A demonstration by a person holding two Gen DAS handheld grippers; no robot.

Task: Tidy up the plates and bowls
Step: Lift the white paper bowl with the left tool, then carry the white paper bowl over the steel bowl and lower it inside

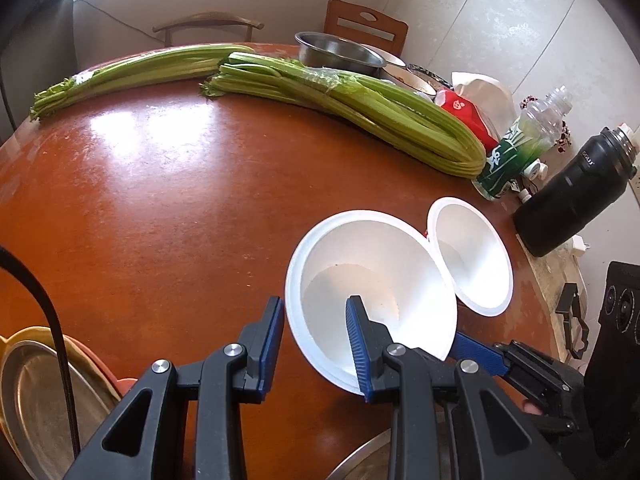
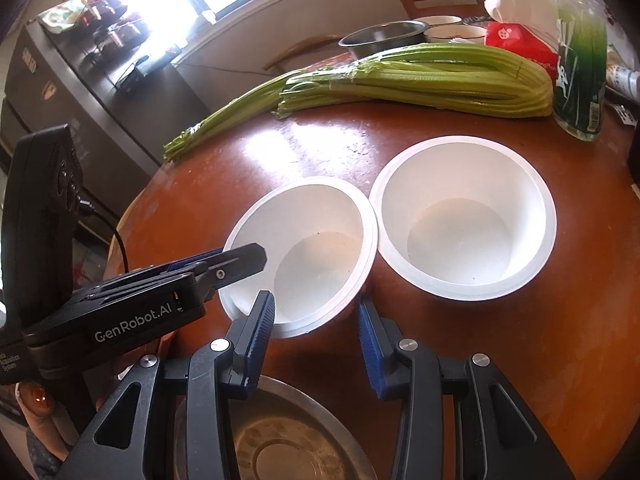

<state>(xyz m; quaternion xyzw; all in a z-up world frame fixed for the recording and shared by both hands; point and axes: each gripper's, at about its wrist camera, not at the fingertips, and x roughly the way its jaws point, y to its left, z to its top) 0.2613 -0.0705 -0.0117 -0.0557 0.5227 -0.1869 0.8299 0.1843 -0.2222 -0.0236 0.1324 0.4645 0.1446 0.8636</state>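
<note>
While both sets of jaws grip it, near white foam bowl (image 2: 320, 216) tilted at the round brown desk's (image 1: 160, 200) front, left gripper (image 1: 316, 332) clamped on its left rim, right gripper (image 2: 316, 320) on its near rim, second white foam bowl (image 2: 460, 208) touching beside it, celery bundles (image 2: 420, 76) behind.

I'm working in a home dining kitchen — celery (image 1: 348, 104) lies beyond my tongs on a round wooden table (image 1: 160, 200), fridge (image 2: 60, 92) off left.

Left wrist view close, angled down from the left, right wrist view opposite, sharing two white bowls (image 1: 372, 300) (image 2: 308, 256)
</note>
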